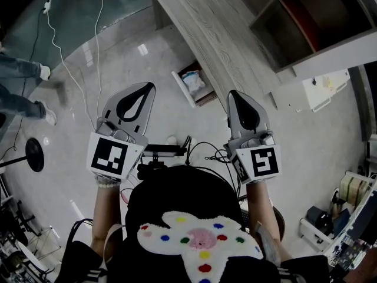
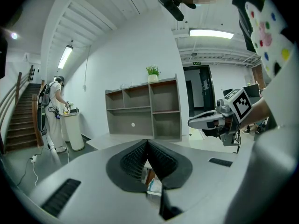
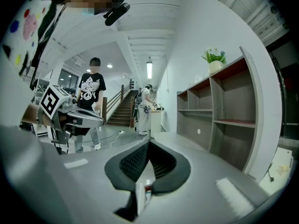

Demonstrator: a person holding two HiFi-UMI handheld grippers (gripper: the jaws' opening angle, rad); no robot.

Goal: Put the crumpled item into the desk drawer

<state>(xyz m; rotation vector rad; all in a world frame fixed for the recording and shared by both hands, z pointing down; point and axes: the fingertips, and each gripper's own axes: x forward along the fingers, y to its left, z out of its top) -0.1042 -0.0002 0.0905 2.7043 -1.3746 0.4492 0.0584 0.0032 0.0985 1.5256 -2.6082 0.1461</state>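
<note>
The left gripper had its jaws pressed together at the tips with nothing between the ribbed pads. The right gripper was the same, closed and empty. Both were held roughly level, side by side and well apart, pointing toward the wood-grain desk.

Ahead of both sets of jaws and below them, between the two tips in the head view, a drawer stood pulled out from under the desk edge. A pale crumpled item lay inside it; it looked like paper or plastic, though the pictures were too small to tell which. Neither gripper touched the drawer or the item, and both were well clear of them.

Judging from how things lay, the placing looked done: the crumpled item was already in the drawer and both grippers were free. What probably remained was pushing the drawer shut, if the task calls for that. Either gripper's closed tips could press on the white drawer front.
</note>
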